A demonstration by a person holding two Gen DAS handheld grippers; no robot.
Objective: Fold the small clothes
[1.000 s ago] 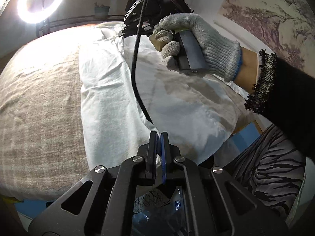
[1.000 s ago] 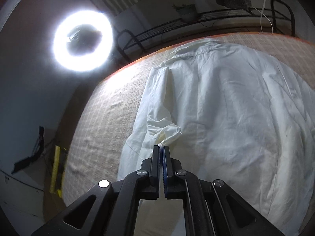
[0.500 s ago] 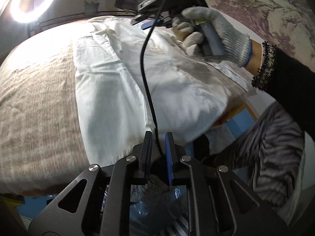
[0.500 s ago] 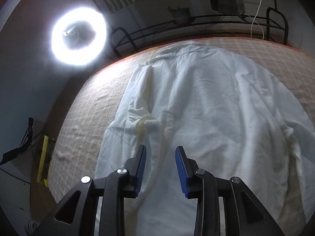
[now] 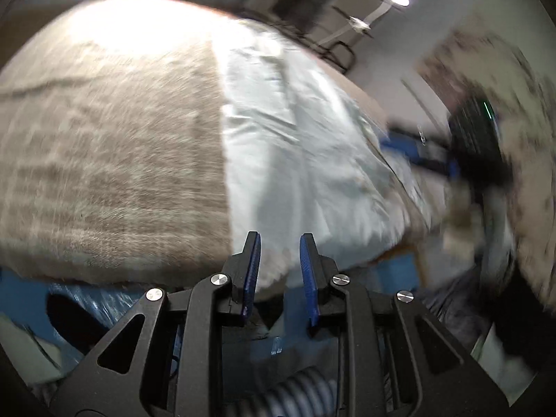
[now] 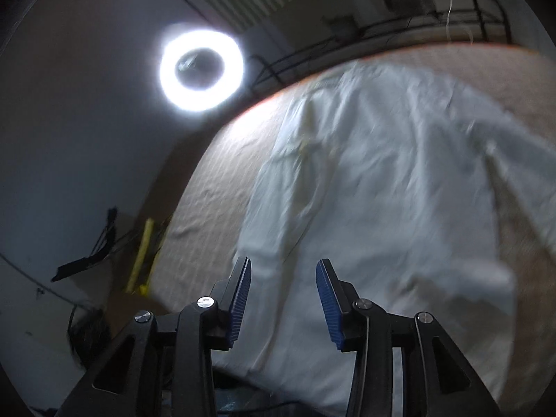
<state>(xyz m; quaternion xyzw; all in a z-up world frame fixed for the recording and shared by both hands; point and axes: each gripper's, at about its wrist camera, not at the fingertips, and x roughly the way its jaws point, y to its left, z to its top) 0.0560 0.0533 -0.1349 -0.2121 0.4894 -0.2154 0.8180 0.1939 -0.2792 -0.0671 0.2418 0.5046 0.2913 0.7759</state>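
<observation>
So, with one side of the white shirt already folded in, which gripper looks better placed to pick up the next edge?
Probably the left gripper: its opening jaws frame the white shirt hem at the table edge. The right gripper, also opening, holds nothing.

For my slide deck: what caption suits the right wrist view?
Right tool, jaws opening and empty, above a white shirt spread on a beige cloth.

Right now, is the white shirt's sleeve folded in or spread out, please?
Folded in: the sleeve lies on the white shirt, inside its side edge, not out on the beige cloth.
</observation>
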